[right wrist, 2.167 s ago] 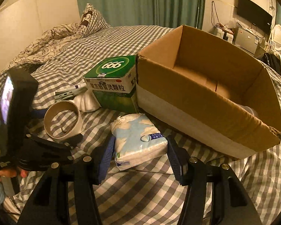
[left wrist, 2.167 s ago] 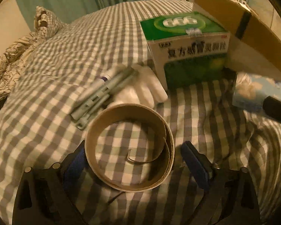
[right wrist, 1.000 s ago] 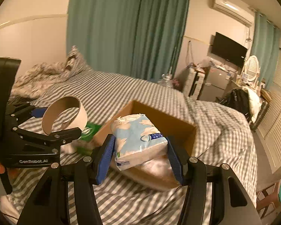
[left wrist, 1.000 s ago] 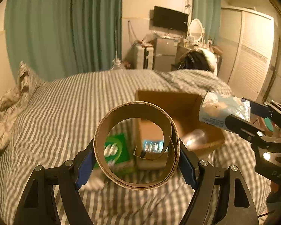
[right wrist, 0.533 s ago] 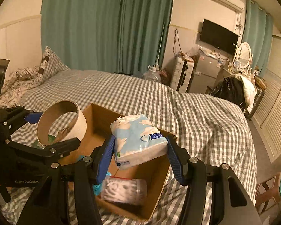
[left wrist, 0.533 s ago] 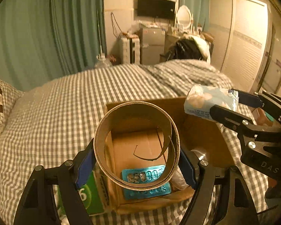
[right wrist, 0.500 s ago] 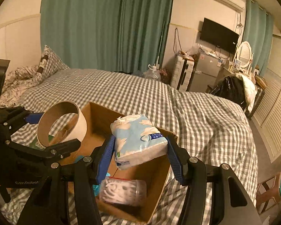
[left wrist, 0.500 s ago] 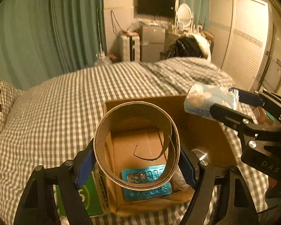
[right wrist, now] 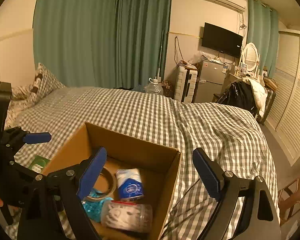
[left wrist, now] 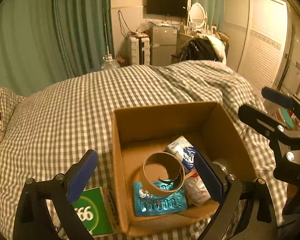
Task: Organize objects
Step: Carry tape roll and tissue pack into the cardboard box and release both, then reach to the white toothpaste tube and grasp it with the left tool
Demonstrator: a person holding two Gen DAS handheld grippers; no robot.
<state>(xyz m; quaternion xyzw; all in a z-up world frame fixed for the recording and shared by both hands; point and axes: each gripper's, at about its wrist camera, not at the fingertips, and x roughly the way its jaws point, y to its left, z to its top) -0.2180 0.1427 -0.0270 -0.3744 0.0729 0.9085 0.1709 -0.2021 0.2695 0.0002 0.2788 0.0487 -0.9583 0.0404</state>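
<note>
An open cardboard box [left wrist: 170,106] sits on the checked bed. Inside it lie a cardboard tape ring [left wrist: 163,174], a blue-and-white tissue pack [left wrist: 182,150], a teal blister pack [left wrist: 160,202] and a clear jar of cotton [right wrist: 128,216]. My left gripper [left wrist: 145,158] hovers over the box's left wall, its jaws opening, with the ring loose on the box floor below them. My right gripper [right wrist: 150,154] hangs above the box [right wrist: 130,138], its jaws also opening and gripping nothing. The tissue pack [right wrist: 130,184] rests beside the ring [right wrist: 108,180].
A green medicine box [left wrist: 90,214] lies on the bed against the cardboard box's left side. A pillow [right wrist: 44,80] is at the far left. Beyond the bed stand a small fridge [right wrist: 210,80], a suitcase and a chair piled with clothes [right wrist: 242,94].
Both grippers carried their loads from the bed to above the box, then let go. The ring and the tissue pack dropped from the pads into the box.
</note>
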